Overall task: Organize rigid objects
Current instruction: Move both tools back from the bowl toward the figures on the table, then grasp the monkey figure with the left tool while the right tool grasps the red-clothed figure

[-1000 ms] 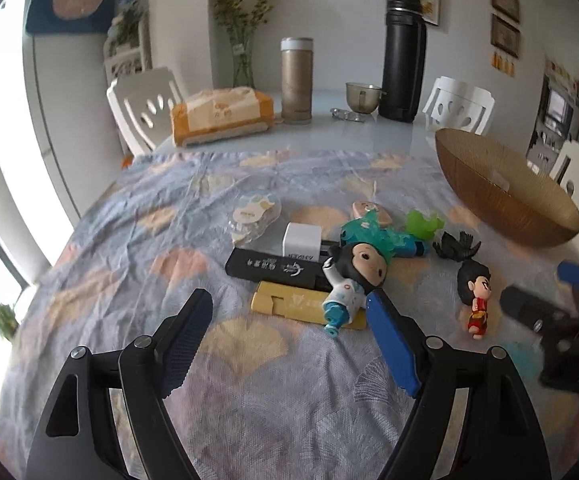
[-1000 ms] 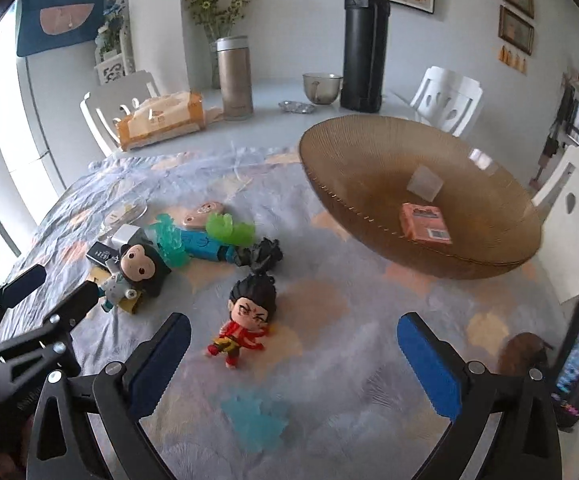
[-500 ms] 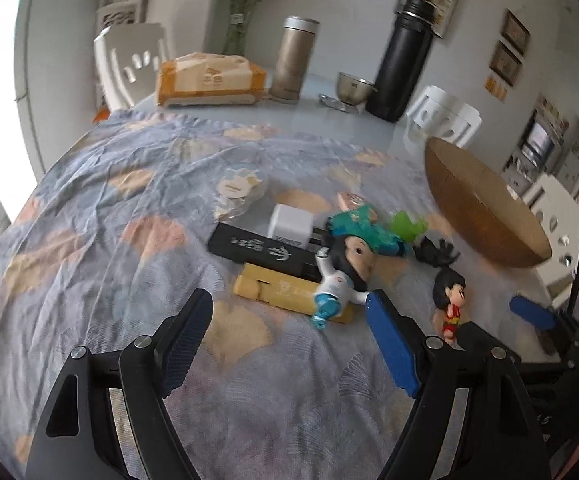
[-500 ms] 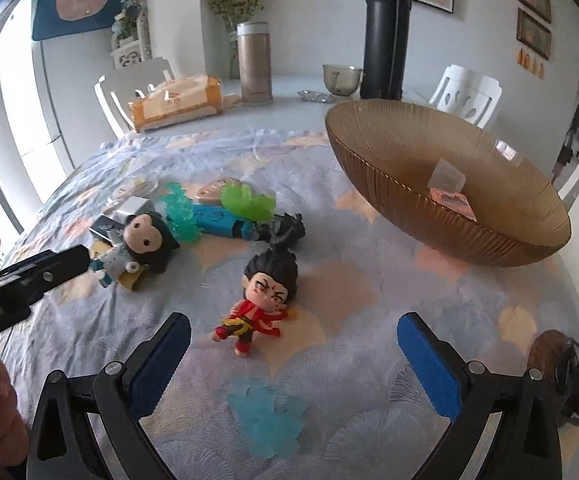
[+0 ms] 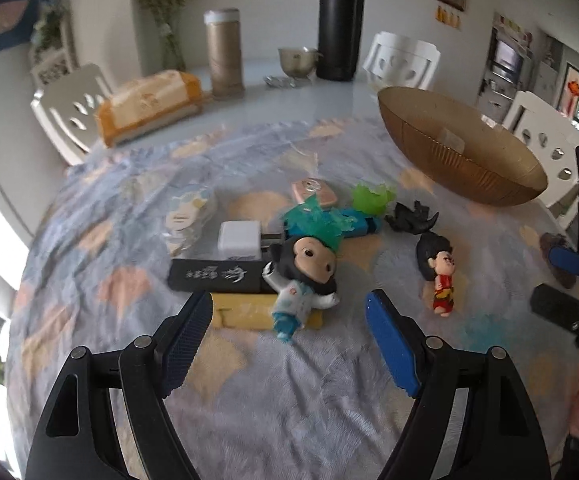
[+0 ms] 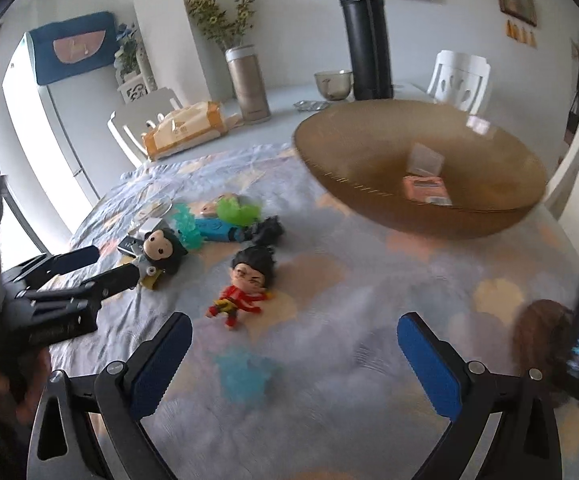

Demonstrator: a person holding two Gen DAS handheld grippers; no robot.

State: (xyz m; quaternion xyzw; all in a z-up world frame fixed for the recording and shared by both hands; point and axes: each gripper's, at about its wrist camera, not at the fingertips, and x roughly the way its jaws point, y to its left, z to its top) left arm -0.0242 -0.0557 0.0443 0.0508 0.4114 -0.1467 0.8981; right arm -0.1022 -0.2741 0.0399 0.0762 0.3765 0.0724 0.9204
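My table wears a patterned cloth. Between my left jaws lies a dark-haired doll on a yellow block; ahead of my right jaws lie a red-suited figure and, farther off, a brown bowl.

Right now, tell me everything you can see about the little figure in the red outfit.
The red-clad figure is a small toy, glossy like plastic, with an oversized head, spiky black hair, frowning face and red suit. It lies on its back on the patterned tablecloth, head toward the brown bowl, touching nothing else, ahead of the open right gripper.
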